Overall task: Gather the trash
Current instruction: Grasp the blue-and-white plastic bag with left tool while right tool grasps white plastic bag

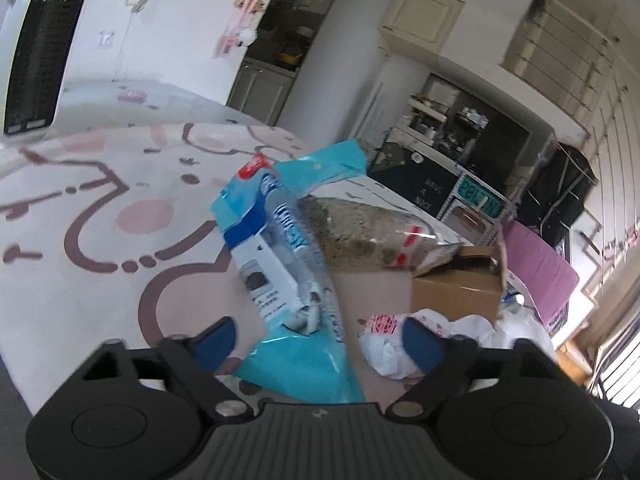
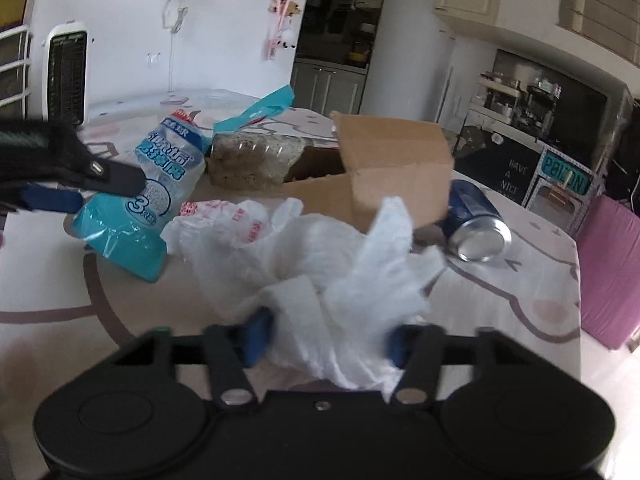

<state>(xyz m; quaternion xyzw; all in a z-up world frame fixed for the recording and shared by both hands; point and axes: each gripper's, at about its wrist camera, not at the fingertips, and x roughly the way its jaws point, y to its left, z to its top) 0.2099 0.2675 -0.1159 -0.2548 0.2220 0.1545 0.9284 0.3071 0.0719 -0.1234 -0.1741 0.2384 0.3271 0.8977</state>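
A teal and blue snack package (image 1: 280,264) lies on the patterned tablecloth (image 1: 100,220) between the blue pads of my left gripper (image 1: 318,342). The jaws stand wide, with gaps on both sides of the package. From the right wrist view, the same package (image 2: 140,200) has a left finger (image 2: 116,178) over it. My right gripper (image 2: 328,340) holds a crumpled white tissue (image 2: 344,272), both pads pressed against it. A white plastic bag with red print (image 2: 224,224) lies just beyond the tissue.
An open cardboard box (image 2: 392,164) stands mid-table, with a clear bag of brownish stuff (image 2: 252,156) against its left side. A blue can (image 2: 476,224) lies on its side to the right of the box. A pink chair back (image 2: 608,264) stands past the table's right edge.
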